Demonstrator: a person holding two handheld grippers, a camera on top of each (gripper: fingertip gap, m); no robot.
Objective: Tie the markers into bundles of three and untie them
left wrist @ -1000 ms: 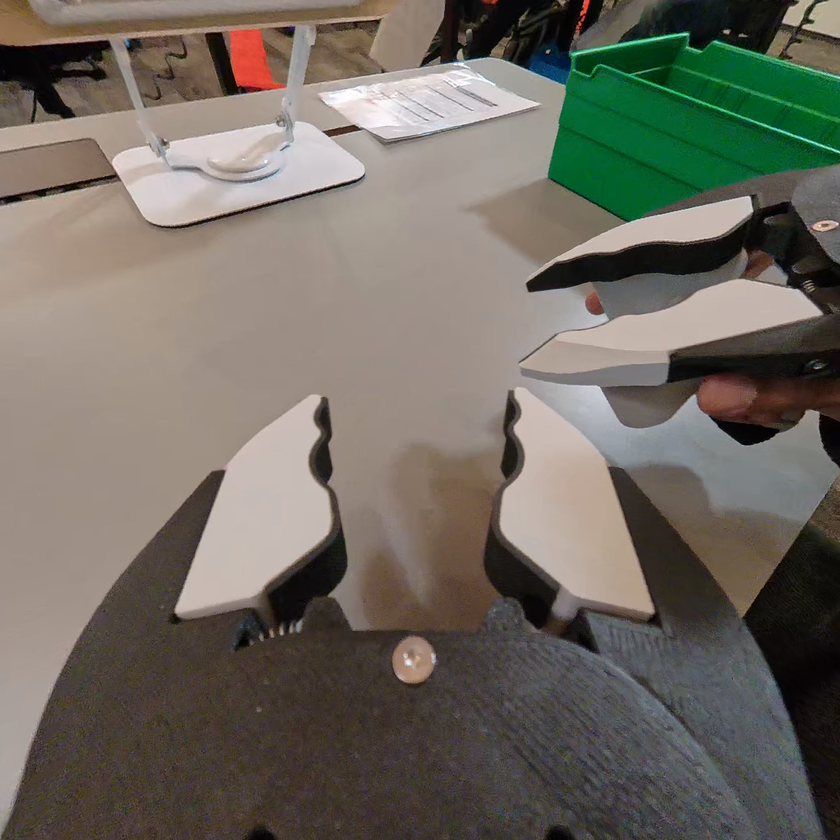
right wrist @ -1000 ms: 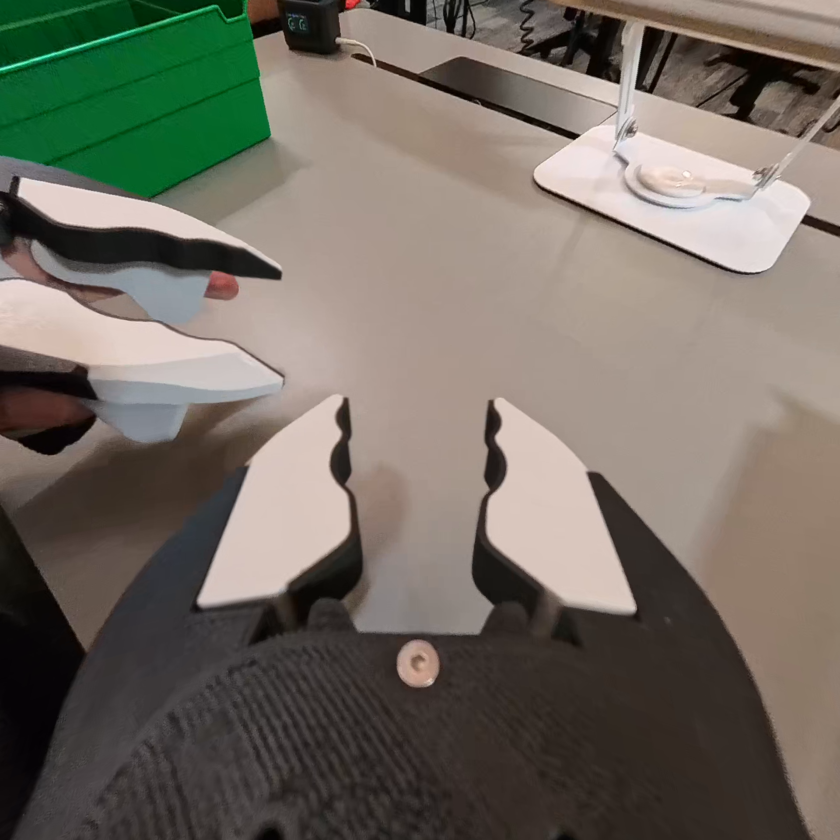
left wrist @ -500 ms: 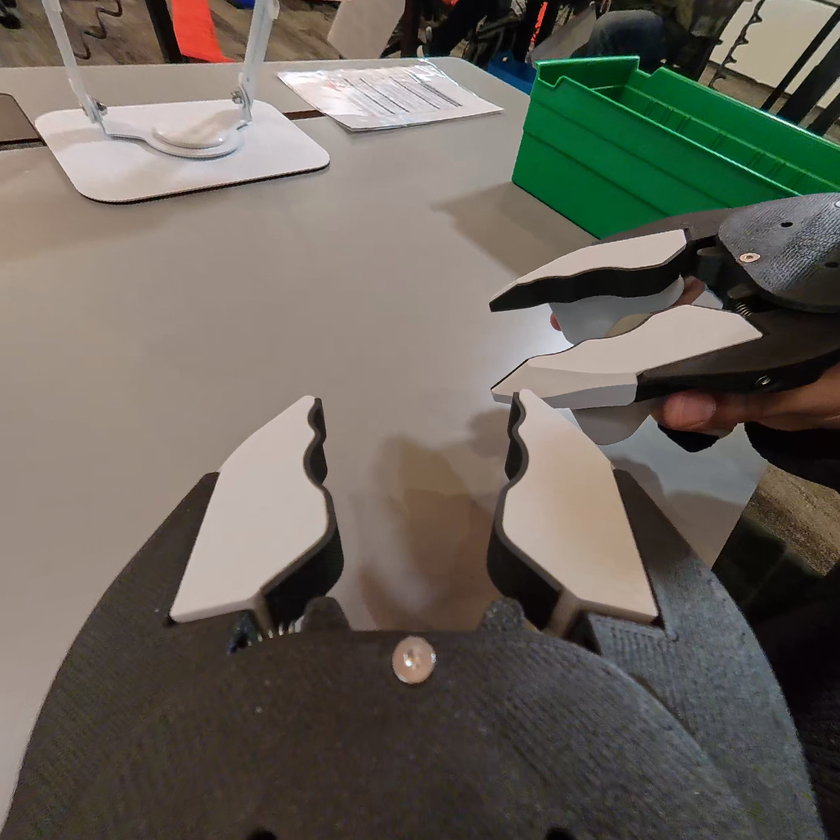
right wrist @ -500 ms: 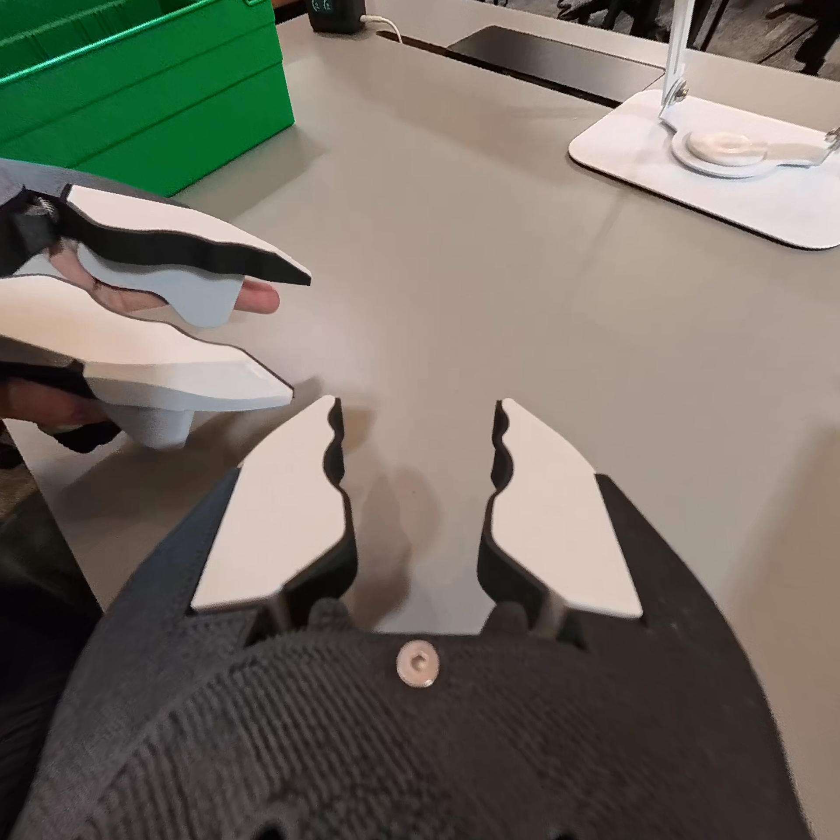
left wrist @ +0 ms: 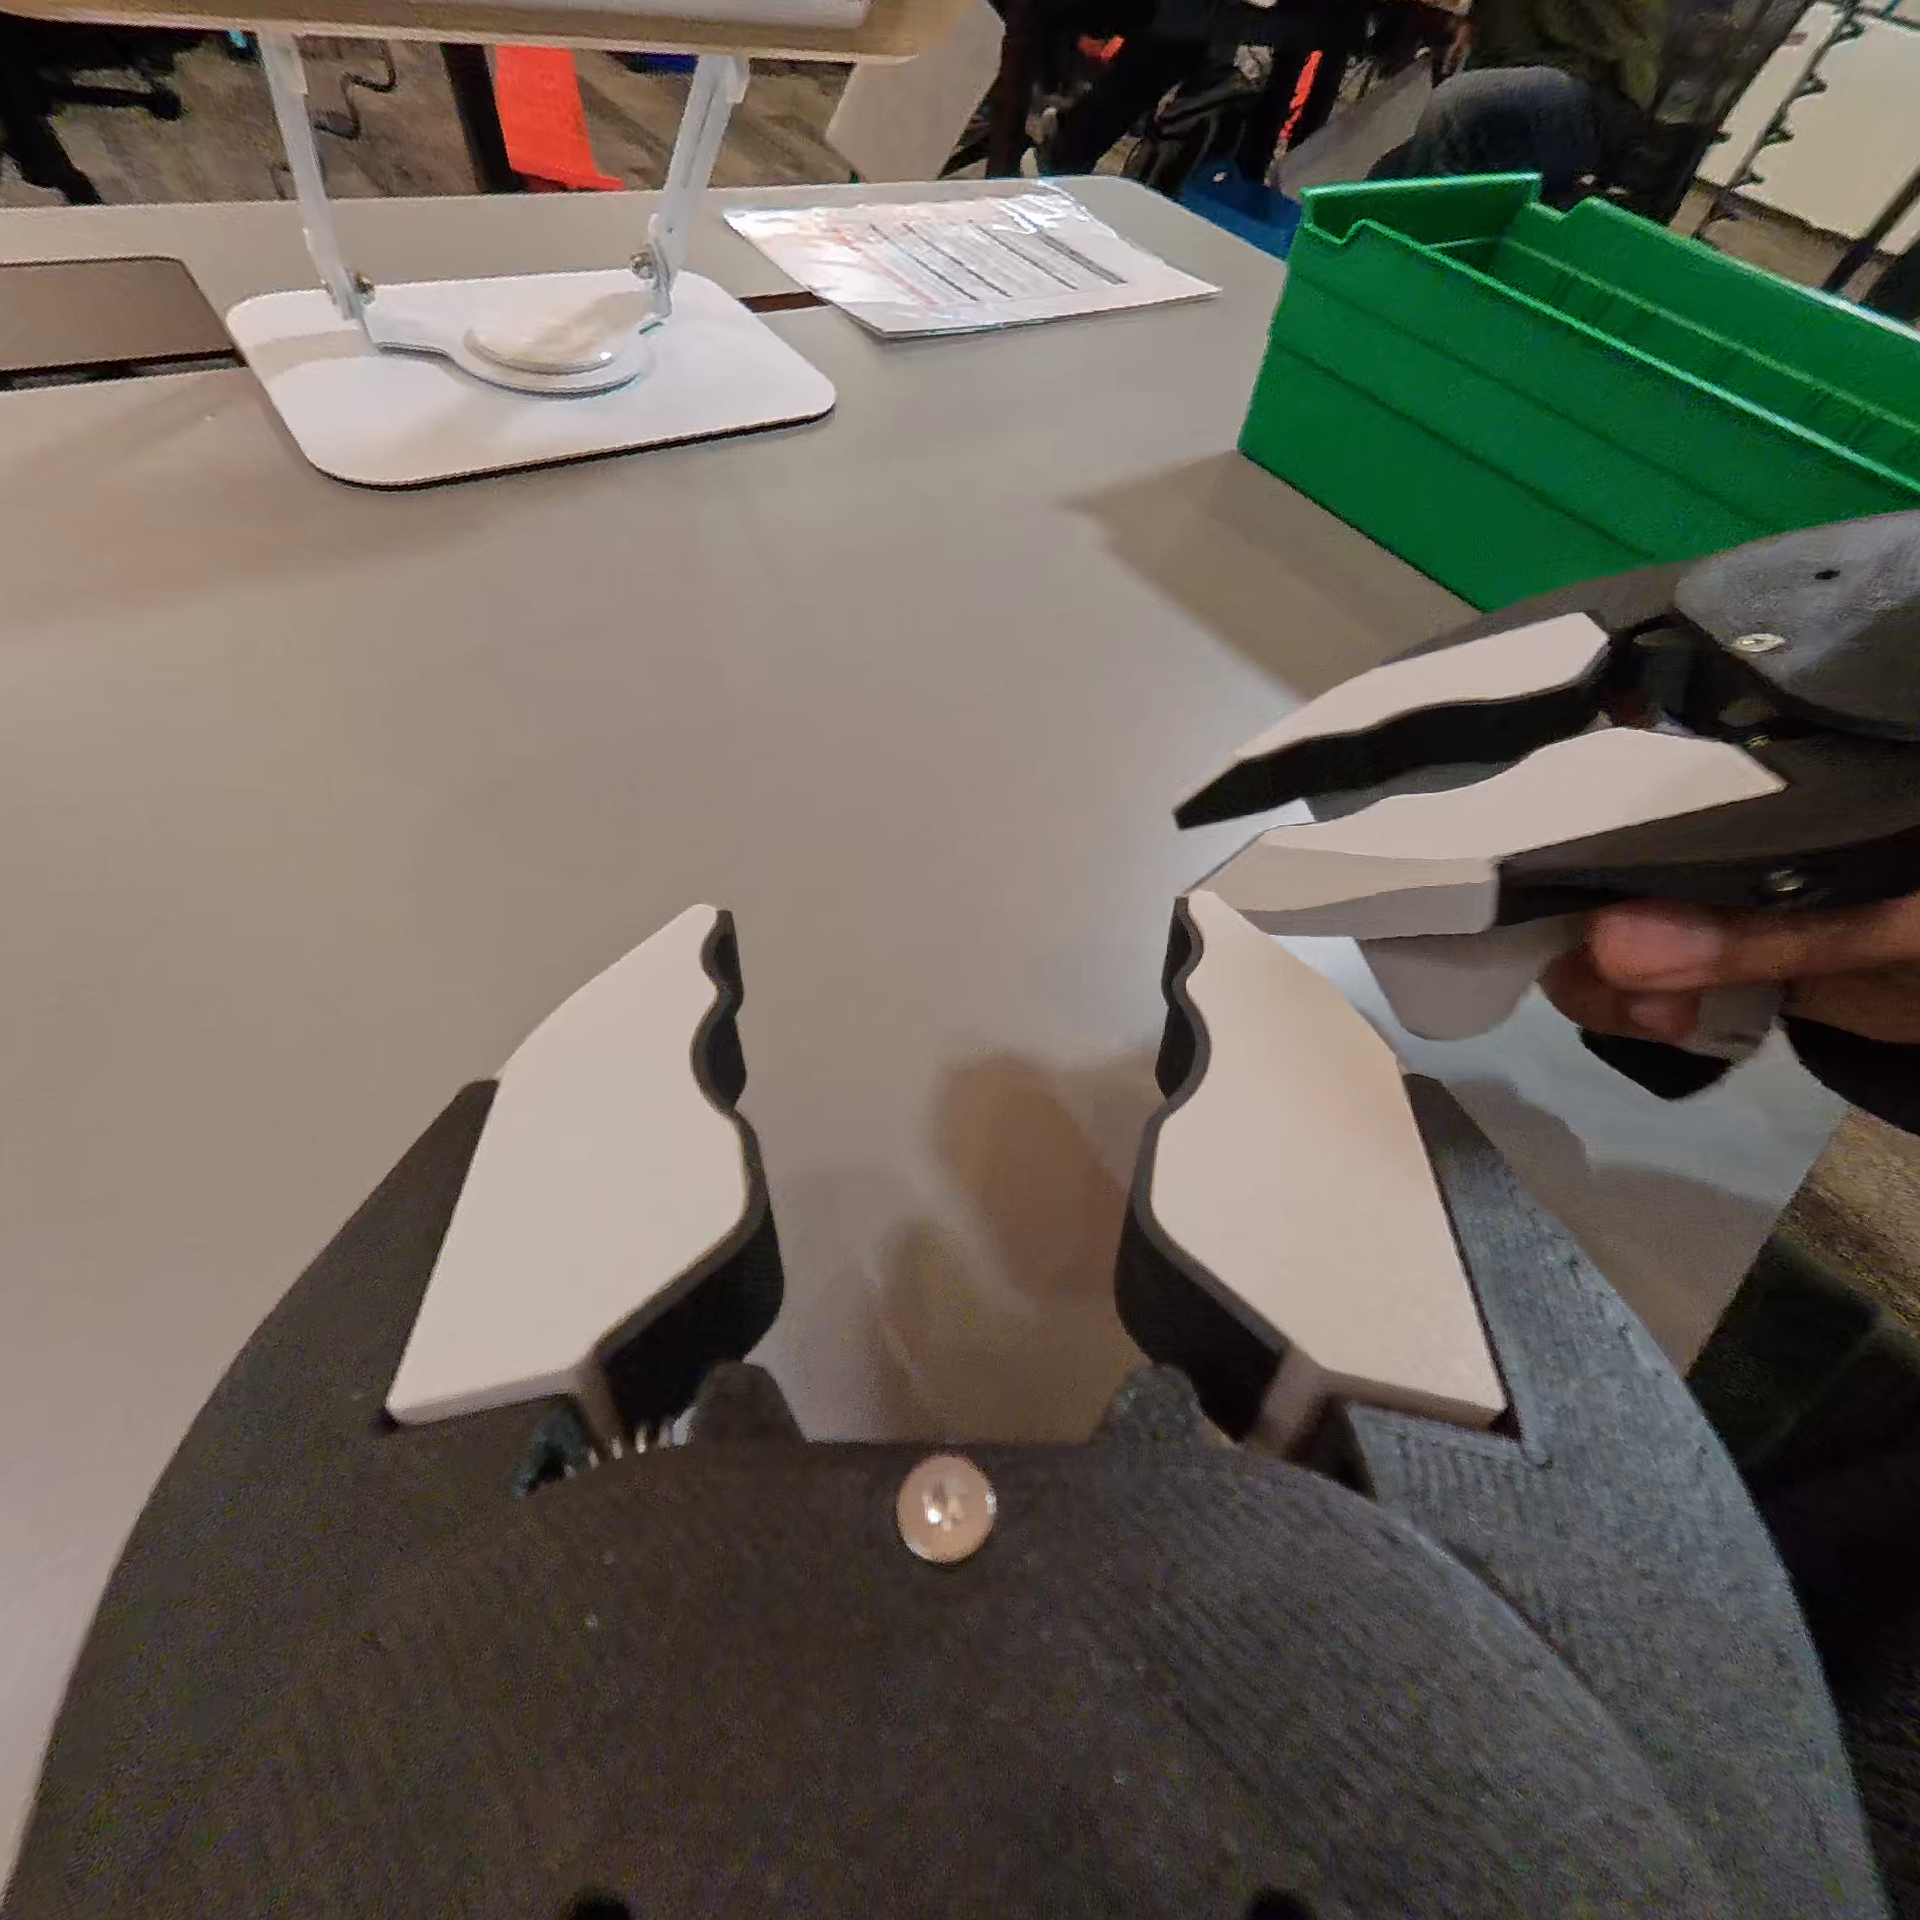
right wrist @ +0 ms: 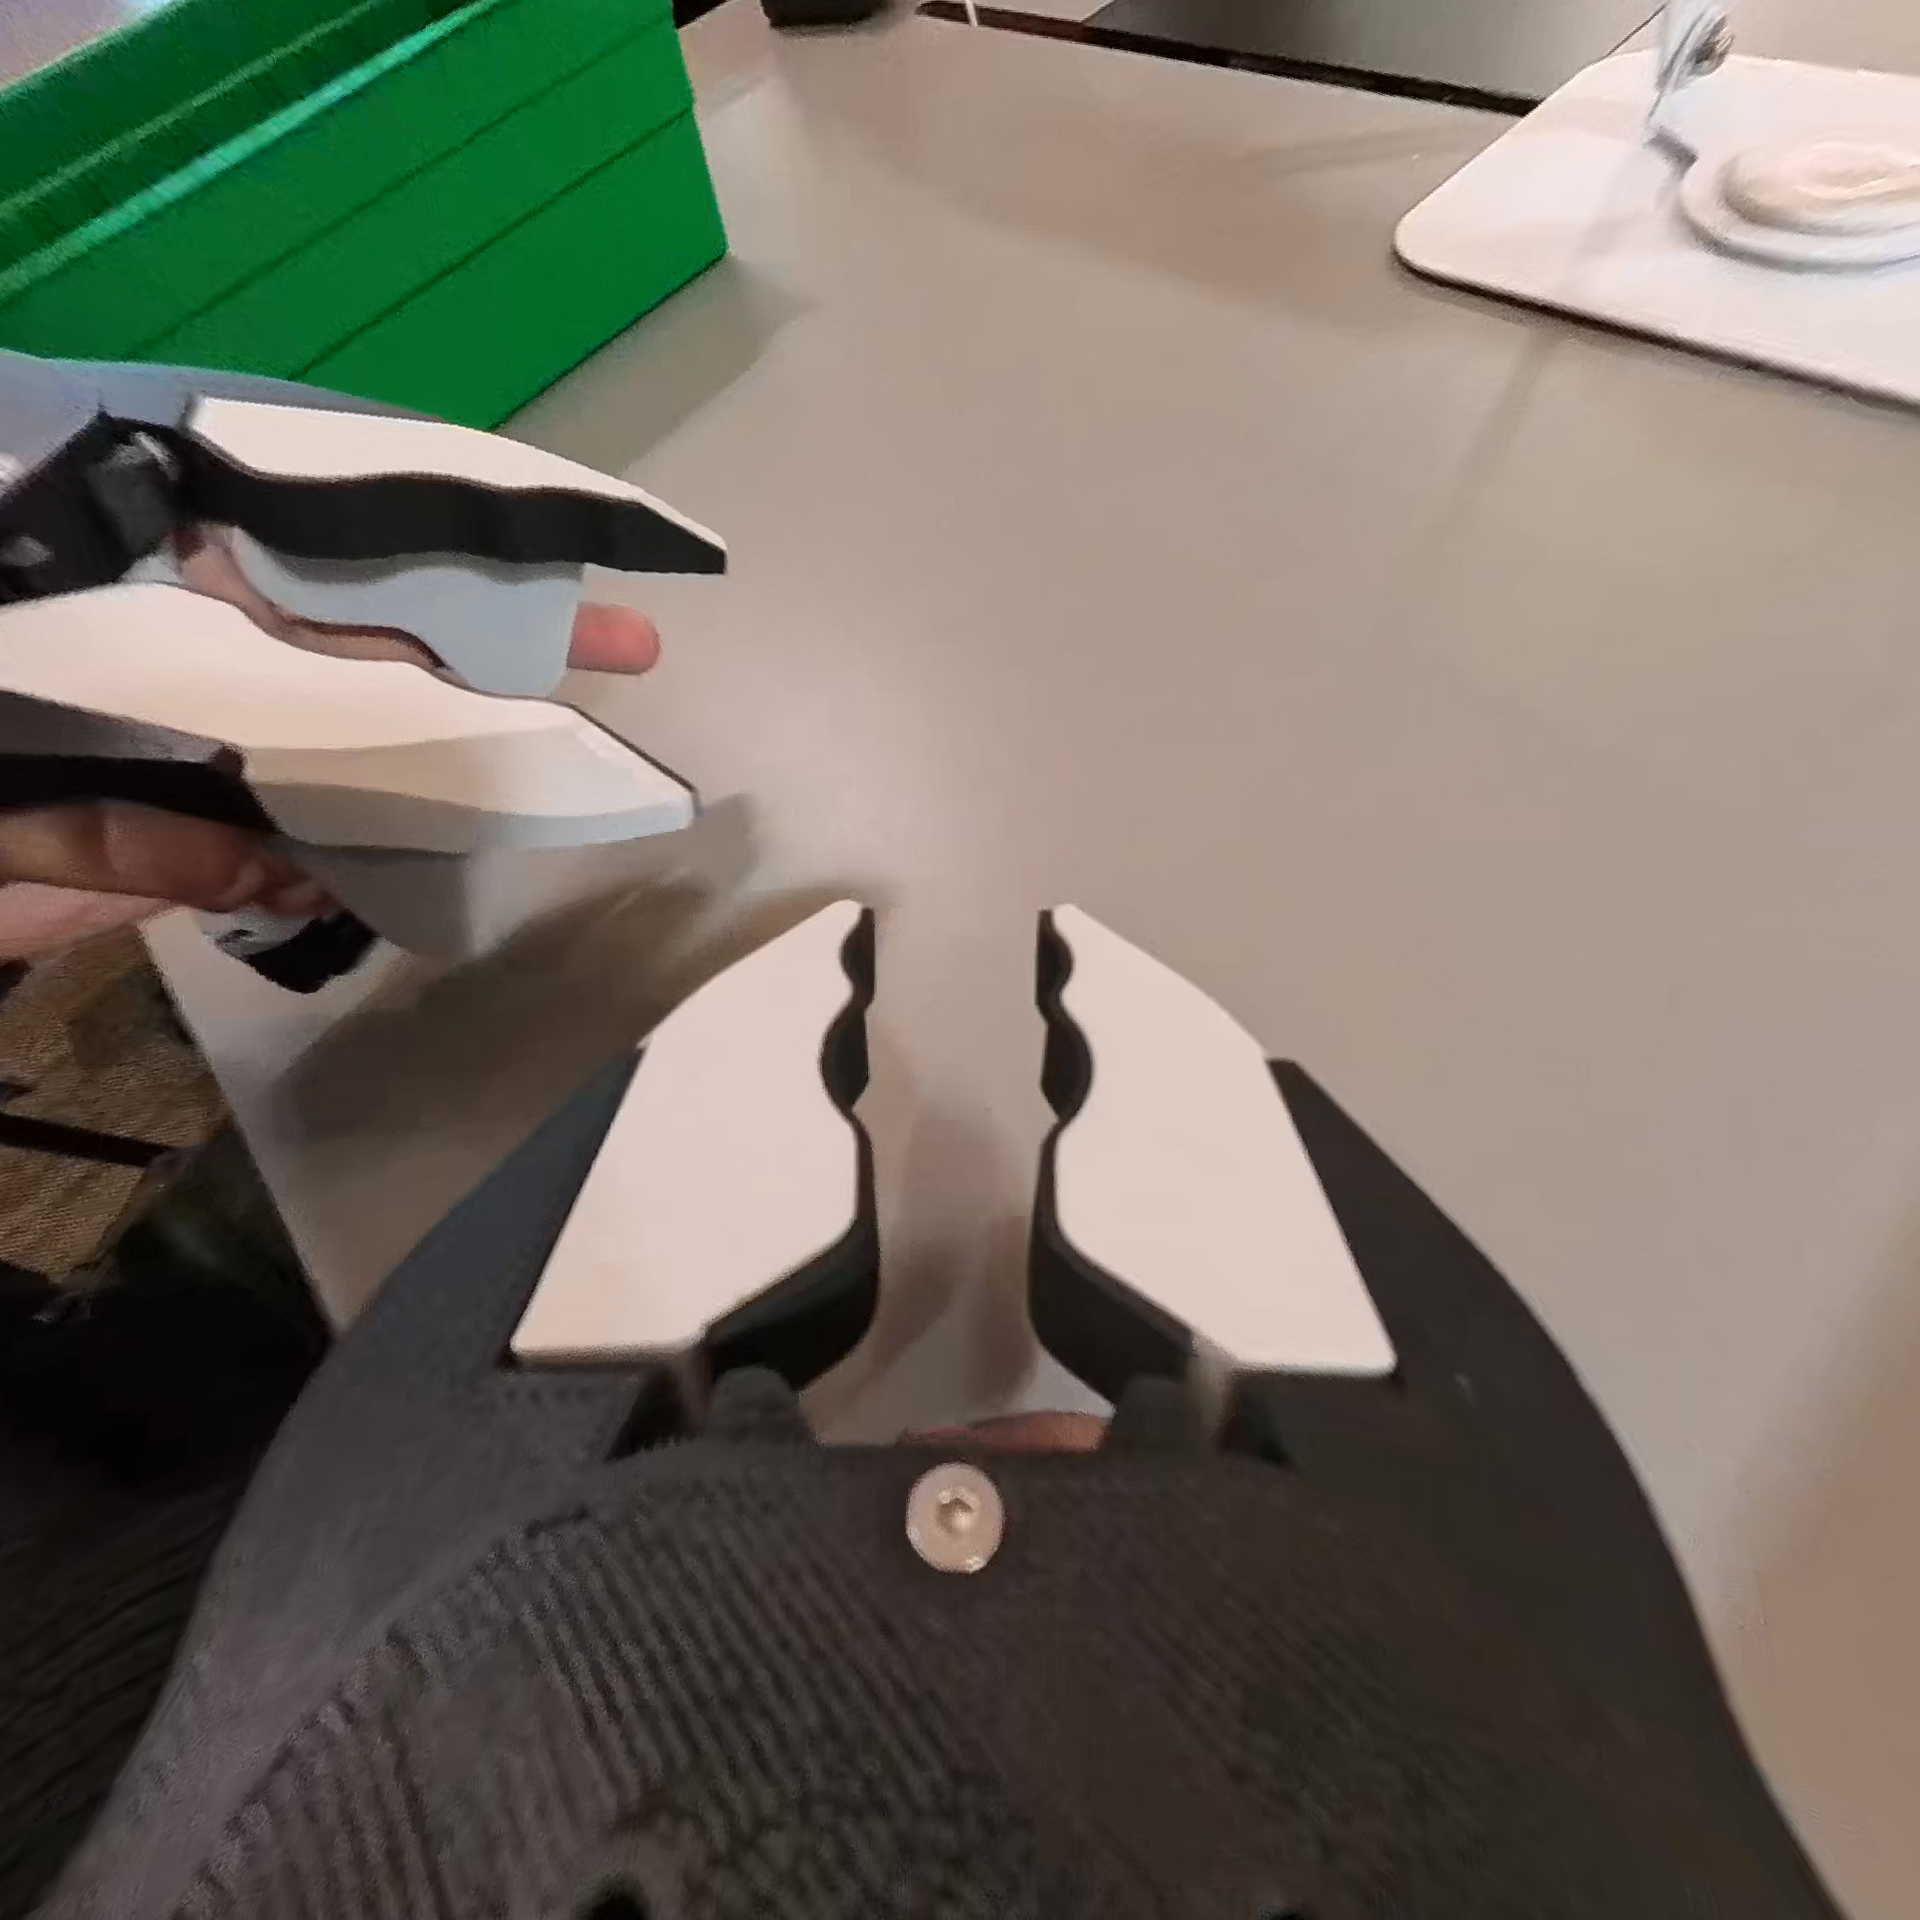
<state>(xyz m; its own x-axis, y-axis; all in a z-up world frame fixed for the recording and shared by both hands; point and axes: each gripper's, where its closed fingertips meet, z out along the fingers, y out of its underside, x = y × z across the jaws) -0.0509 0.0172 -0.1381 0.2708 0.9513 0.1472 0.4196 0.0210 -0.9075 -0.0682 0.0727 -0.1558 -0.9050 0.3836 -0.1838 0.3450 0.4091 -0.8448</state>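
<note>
Grippers: left gripper (left wrist: 951,920) low centre of the left wrist view, right gripper (right wrist: 954,920) low centre of the right wrist view — both over the bare grey table (left wrist: 644,665).
Left jaws: spread wide, nothing between them.
Right jaws: parted by a narrower gap, holding nothing.
Relation: tips near each other, the right one entering mid-right of the left wrist view, its fingers pointing leftward across the frame, not touching.
Green bin (left wrist: 1558,405): upper right of the left wrist view, nearest the right gripper — apart from both.
White stand base (left wrist: 530,384): upper left, well apart.
Sheet in plastic sleeve (left wrist: 966,260): top centre, beyond the stand base.
</note>
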